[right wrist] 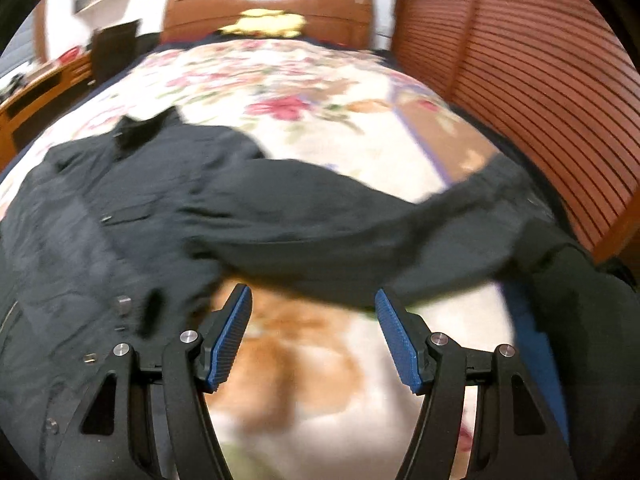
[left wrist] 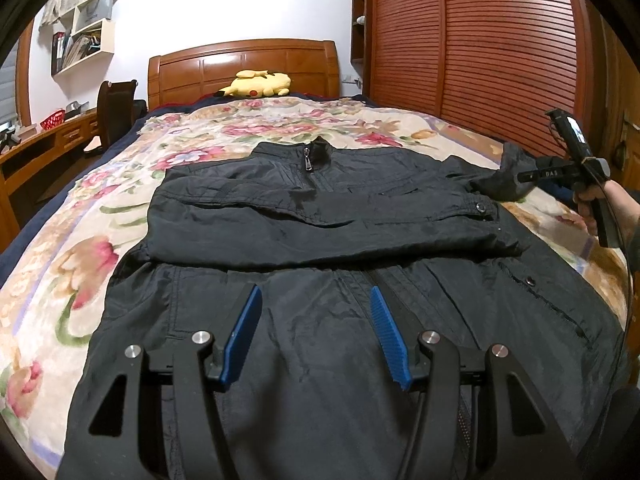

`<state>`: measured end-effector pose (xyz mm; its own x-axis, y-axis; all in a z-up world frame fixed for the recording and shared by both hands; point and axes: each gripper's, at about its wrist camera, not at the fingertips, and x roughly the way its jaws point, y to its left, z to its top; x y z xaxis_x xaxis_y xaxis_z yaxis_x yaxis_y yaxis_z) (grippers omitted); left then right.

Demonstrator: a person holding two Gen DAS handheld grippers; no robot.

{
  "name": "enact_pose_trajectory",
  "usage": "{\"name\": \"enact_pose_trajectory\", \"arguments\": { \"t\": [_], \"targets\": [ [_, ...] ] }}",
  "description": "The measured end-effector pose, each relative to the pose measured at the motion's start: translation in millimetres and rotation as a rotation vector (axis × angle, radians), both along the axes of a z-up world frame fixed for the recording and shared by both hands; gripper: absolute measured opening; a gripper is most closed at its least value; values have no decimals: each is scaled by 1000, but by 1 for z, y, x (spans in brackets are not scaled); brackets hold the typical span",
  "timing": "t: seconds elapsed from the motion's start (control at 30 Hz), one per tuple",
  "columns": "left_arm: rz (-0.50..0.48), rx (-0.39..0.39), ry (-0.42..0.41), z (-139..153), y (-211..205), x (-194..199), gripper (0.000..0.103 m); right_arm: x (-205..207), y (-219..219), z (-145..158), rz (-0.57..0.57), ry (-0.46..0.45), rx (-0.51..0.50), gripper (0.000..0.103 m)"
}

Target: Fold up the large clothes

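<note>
- The bed fills most of both views, covered by a floral blanket and backed by a wooden headboard.
- A slatted wooden wardrobe stands along the bed's right side.
- The black jacket lies front-up in the middle of the blanket, collar toward the headboard, zipper closed — 1 sleeve is folded across the chest.
- The other sleeve stretches out over the blanket toward the wardrobe side; the right wrist view is blurred.
- The left gripper hovers over the jacket's lower front, its 2 blue pads apart with nothing clamped.
- The right gripper has its pads apart over bare blanket, just below the outstretched sleeve — nothing held.
- In the left wrist view, a hand holds that right tool at the jacket's right edge.
- A yellow plush toy rests against the headboard.
</note>
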<state>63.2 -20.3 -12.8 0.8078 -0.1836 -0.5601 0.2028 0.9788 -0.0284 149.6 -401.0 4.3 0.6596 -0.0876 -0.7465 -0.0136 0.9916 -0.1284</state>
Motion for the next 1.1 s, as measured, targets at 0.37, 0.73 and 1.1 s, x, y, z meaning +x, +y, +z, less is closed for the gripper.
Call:
{"name": "enact_pose_trajectory", "arguments": {
  "t": [0.37, 0.73, 1.1],
  "targets": [
    [3, 4, 9, -2, -2, 1, 56, 42, -37, -1, -145, -23, 103, 66],
    [-4, -9, 34, -7, 0, 5, 56, 86, -54, -22, -277, 18, 64, 29],
    [-4, -13, 12, -5, 1, 0, 56, 46, -7, 45, -107, -193, -9, 3]
  ]
}}
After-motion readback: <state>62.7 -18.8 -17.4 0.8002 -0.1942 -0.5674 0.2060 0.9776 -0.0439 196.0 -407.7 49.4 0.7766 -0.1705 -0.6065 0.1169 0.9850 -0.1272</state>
